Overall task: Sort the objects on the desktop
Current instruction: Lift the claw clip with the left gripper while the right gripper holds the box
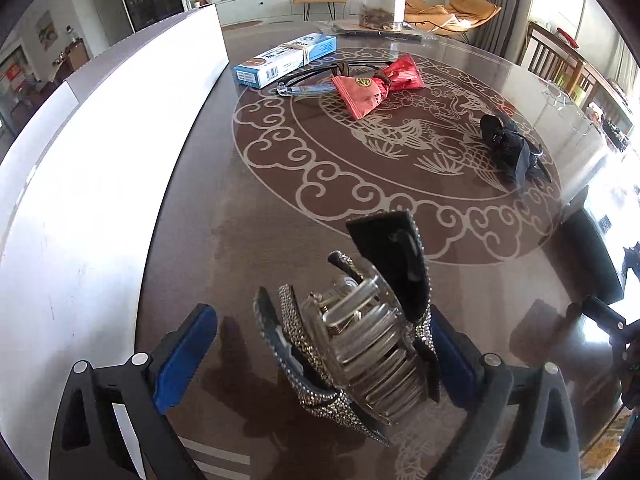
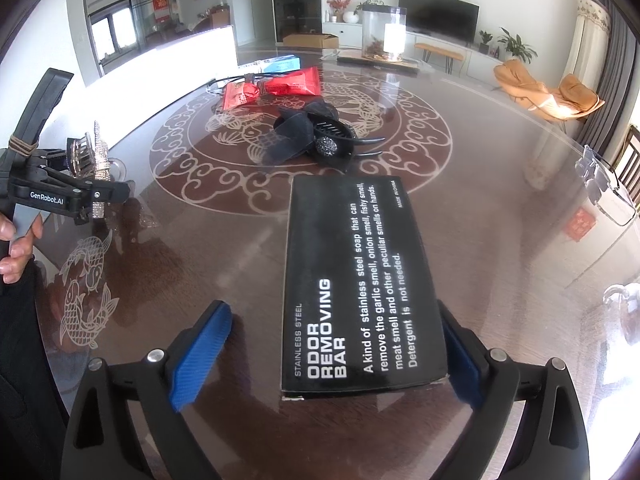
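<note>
Two grippers, both spread wide: left gripper [image 1: 320, 344] around rhinestone hair claw [image 1: 352, 340] — right gripper [image 2: 326, 346] around black box [image 2: 356, 284], near black hair bow [image 2: 316, 140].

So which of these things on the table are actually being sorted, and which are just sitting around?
Being sorted:
- rhinestone hair claw, between the left gripper fingers
- black soap box, between the right gripper fingers
- black bow clip
- red packets
- blue box
- eyeglasses

Just lying about:
- clear jar
- white board
- television
</note>
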### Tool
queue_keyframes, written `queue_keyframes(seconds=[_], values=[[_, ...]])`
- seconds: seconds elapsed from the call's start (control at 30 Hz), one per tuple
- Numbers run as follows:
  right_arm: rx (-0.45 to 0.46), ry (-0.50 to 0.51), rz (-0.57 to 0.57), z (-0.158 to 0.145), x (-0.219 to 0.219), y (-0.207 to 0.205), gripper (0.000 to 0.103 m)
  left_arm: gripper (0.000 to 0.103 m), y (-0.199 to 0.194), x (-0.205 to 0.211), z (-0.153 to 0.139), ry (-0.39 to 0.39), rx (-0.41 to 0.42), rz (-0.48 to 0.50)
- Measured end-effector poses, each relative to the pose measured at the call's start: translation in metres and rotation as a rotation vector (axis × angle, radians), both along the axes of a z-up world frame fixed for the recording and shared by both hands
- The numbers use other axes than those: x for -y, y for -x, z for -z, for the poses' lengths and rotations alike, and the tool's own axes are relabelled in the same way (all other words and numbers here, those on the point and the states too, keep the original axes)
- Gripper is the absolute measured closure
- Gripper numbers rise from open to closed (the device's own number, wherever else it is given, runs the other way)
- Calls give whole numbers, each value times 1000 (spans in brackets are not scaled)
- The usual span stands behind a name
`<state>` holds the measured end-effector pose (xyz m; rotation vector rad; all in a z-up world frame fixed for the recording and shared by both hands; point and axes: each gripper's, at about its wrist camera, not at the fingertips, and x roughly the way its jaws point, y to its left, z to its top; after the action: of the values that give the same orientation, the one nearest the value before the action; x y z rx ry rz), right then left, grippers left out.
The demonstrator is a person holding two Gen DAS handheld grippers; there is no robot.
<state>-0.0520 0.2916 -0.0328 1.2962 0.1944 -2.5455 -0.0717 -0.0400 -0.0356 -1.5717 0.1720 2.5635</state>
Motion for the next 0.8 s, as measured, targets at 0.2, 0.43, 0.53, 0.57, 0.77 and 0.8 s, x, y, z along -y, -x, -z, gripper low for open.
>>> queue_keyframes(seconds=[0.2, 0.43, 0.53, 0.57, 0.77, 0.8], values=[[0, 0, 0, 0, 0, 0, 7, 2, -6, 5, -2, 12, 19, 12], [0, 0, 0, 0, 0, 0, 7, 47, -5, -22, 0, -22, 2, 69], [0, 0, 0, 0, 0, 0, 6, 48, -5, -54, -4, 83, -9, 167], [0, 0, 0, 0, 0, 0, 6, 47, -6, -67, -5, 158, -24, 195], [0, 0, 0, -1, 0, 0, 6, 20, -6, -89, -14, 269, -82, 261], [0, 0, 0, -1, 0, -1, 6, 20, -5, -85, -12, 252, -69, 252]])
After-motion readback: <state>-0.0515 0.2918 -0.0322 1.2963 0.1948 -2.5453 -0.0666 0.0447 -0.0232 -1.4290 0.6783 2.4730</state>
